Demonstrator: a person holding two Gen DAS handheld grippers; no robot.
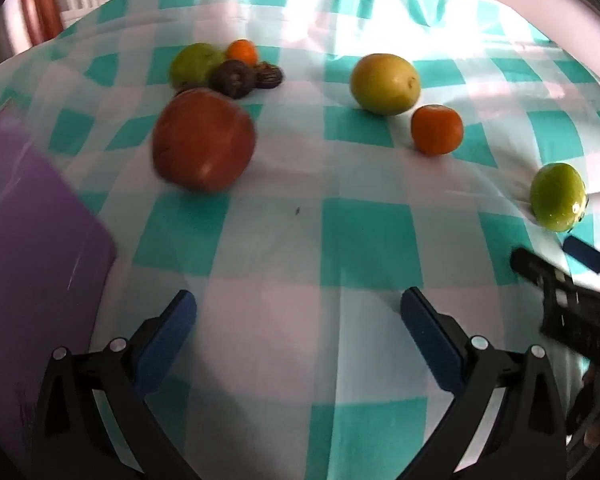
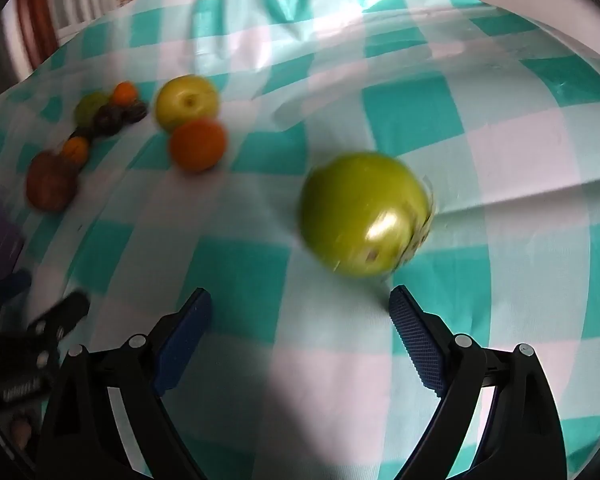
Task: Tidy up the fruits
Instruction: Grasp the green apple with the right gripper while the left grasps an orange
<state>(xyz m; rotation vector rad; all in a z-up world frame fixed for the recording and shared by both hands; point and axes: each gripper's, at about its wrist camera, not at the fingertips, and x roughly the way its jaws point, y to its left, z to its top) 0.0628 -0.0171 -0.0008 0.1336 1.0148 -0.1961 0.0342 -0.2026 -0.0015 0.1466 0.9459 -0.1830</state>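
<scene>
green apple point(image 2: 364, 214) just right of centre on the checked cloth point(image 2: 420, 120), close ahead of right gripper point(image 2: 300, 308), jaws wide, empty. left gripper point(image 1: 298, 312) wide too, holding nothing. smooth, firm, likely to roll; best pinched across its widest middle.

The left gripper point(image 1: 298, 302) tilts steeply down over the checked tablecloth point(image 1: 300, 240), its blue-padded jaws spread wide with nothing between them. The right gripper point(image 2: 300, 300) tilts down over the same cloth, jaws equally wide and empty, just beside the left one.
</scene>
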